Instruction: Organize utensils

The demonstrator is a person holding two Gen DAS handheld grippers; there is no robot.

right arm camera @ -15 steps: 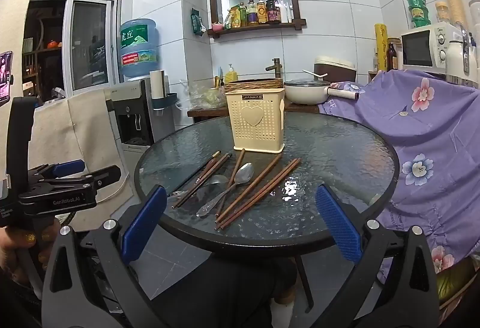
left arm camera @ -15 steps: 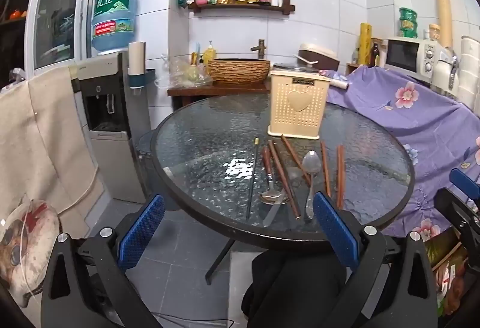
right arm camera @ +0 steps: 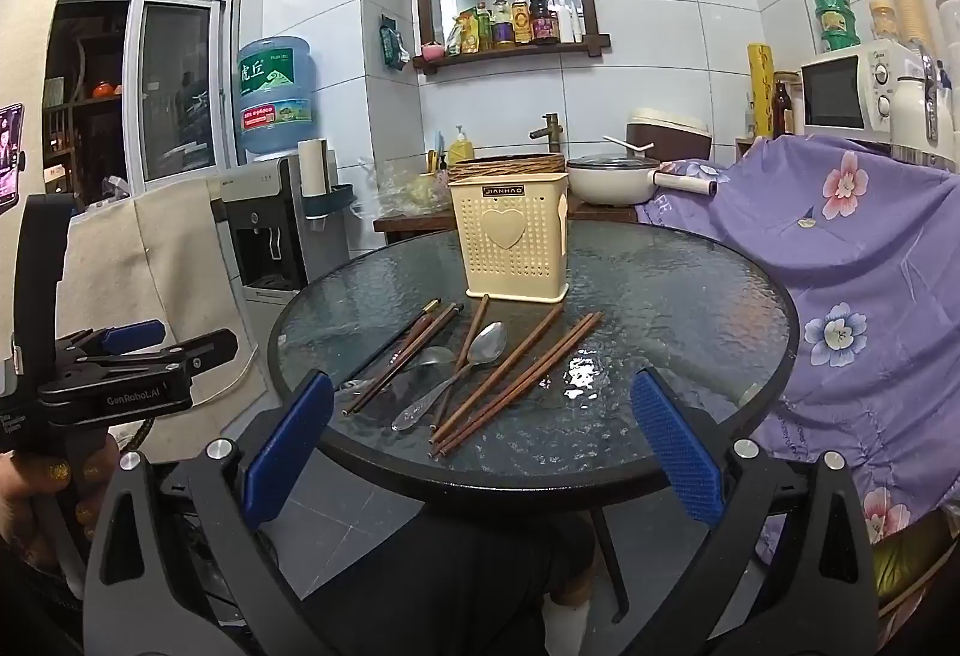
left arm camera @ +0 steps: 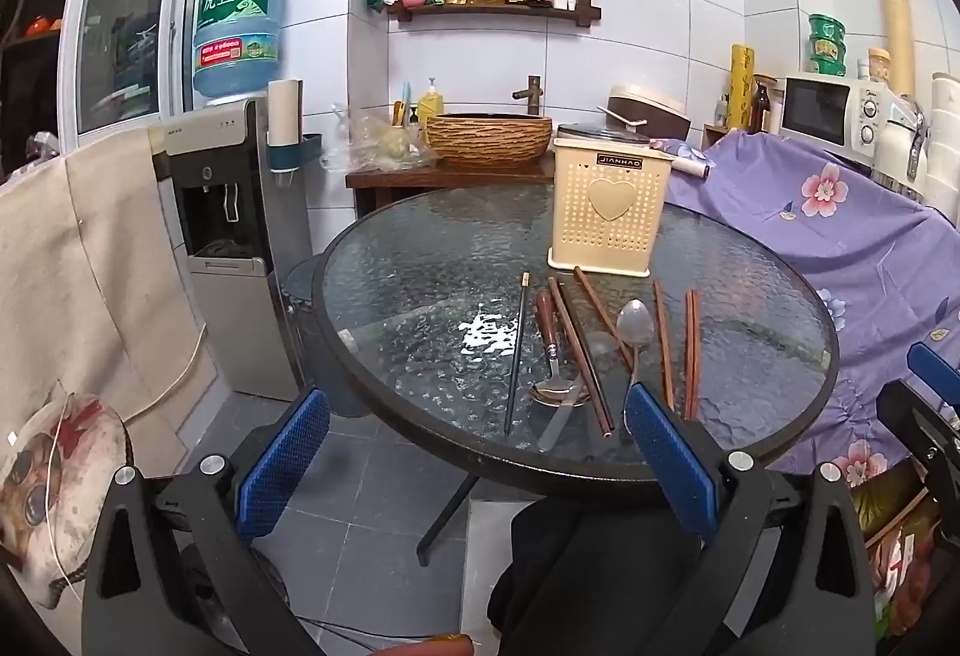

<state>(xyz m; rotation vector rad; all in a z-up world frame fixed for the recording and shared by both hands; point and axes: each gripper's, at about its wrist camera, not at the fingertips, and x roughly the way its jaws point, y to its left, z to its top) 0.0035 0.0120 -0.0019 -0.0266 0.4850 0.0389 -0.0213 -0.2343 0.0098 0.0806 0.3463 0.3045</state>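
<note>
Left gripper and right gripper: jaws fully apart, empty, short of the glass table. Chopsticks and spoons lie crossed, just before the cream holder. Risk: overlapping pieces may drag or roll off the table's edge when one is gripped.

The cream utensil holder carries a dark plate near its rim reading "JIANHAO", legible in both views. The blue water jug on the dispenser bears the large characters "虎丘" on its green label; the smaller print on its red band is too fine to read. The left gripper, seen from the right wrist, is marked "GenRobot.AI" on its black body.
</note>
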